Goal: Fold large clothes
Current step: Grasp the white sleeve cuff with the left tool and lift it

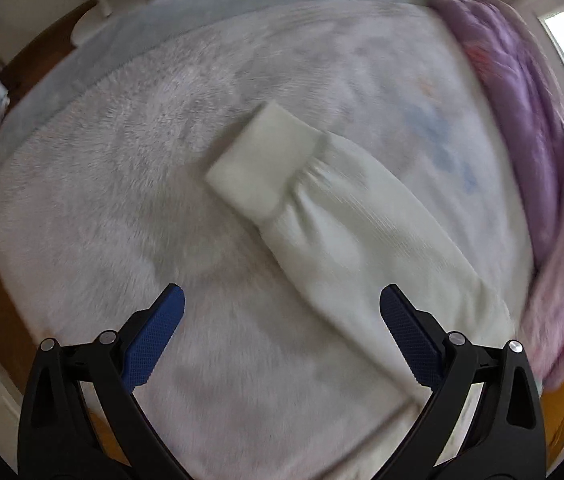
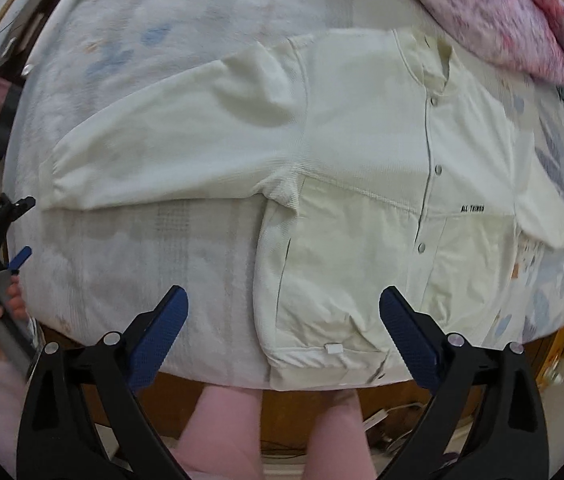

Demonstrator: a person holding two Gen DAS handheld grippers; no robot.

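A cream snap-front jacket [image 2: 362,168] lies flat on the bed, front side up, with small black lettering on its chest. One sleeve [image 2: 170,136] stretches out to the left. In the left wrist view that sleeve [image 1: 362,248] runs diagonally, ending in a ribbed cuff [image 1: 262,160]. My left gripper [image 1: 282,312] hovers above the sleeve, open, nothing between its blue pads. My right gripper [image 2: 284,312] hangs open over the jacket's lower hem [image 2: 322,354], apart from the cloth. The left gripper [image 2: 6,236] also shows at the left edge, held by a hand.
The bed carries a white fuzzy blanket [image 1: 122,200] with faint blue flowers. A bunched purple and pink quilt [image 1: 522,128] lies along the bed's far side. The person's pink-clad legs [image 2: 266,432] stand at the bed's near edge, over wooden floor.
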